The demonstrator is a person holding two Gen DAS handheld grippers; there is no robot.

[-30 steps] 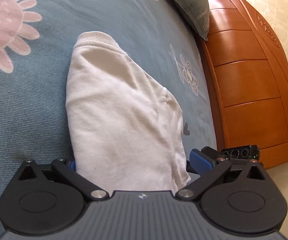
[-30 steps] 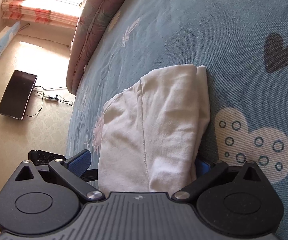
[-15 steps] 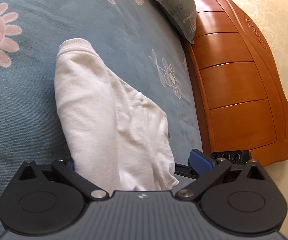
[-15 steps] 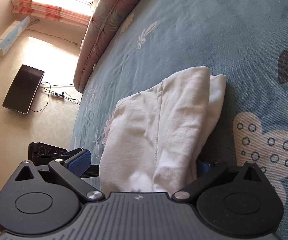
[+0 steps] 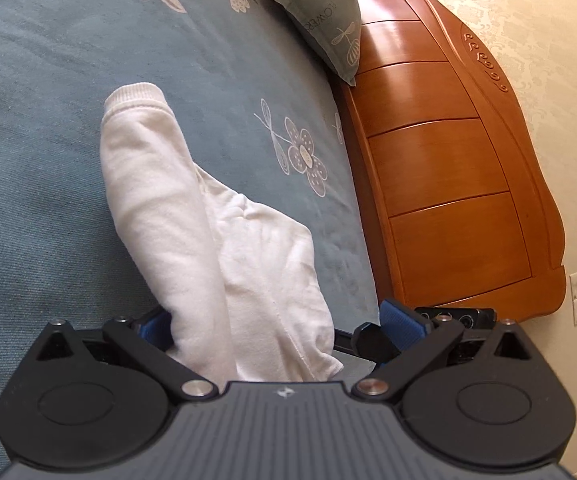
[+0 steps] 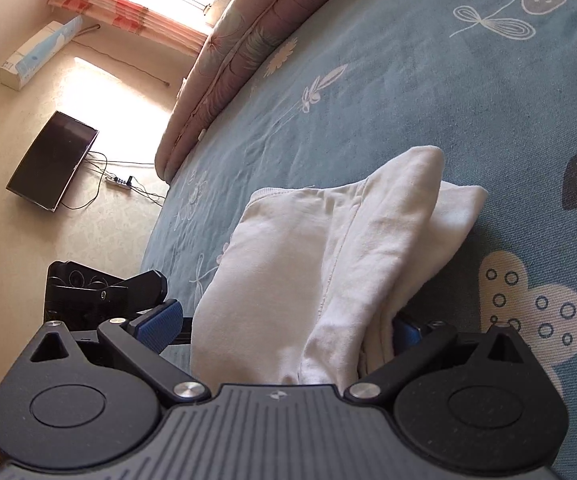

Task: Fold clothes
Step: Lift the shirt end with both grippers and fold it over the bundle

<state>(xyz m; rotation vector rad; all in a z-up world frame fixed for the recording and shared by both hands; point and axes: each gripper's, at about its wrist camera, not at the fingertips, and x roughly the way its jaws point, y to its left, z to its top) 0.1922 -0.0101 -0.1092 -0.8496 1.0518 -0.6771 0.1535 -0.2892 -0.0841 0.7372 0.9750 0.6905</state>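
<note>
A bed (image 5: pixel 68 60) carries everything here — its blue-grey cover (image 6: pixel 428 100) is printed with pale flowers, leaves, dragonflies and hearts. On the cover lies a cream garment (image 5: pixel 192 216), bunched into thick folds, one ribbed cuff end resting flat on the fabric and the near end rising toward the camera. In the right wrist view the same garment (image 6: pixel 328 256) sits beside a pale heart with ringed dots. A grey-green pillow (image 5: pixel 324 16) leans at the head of the bed against the orange wooden headboard (image 5: pixel 440 160) — a pinkish floral quilt (image 6: pixel 248 40) lies rolled along the far edge.
</note>
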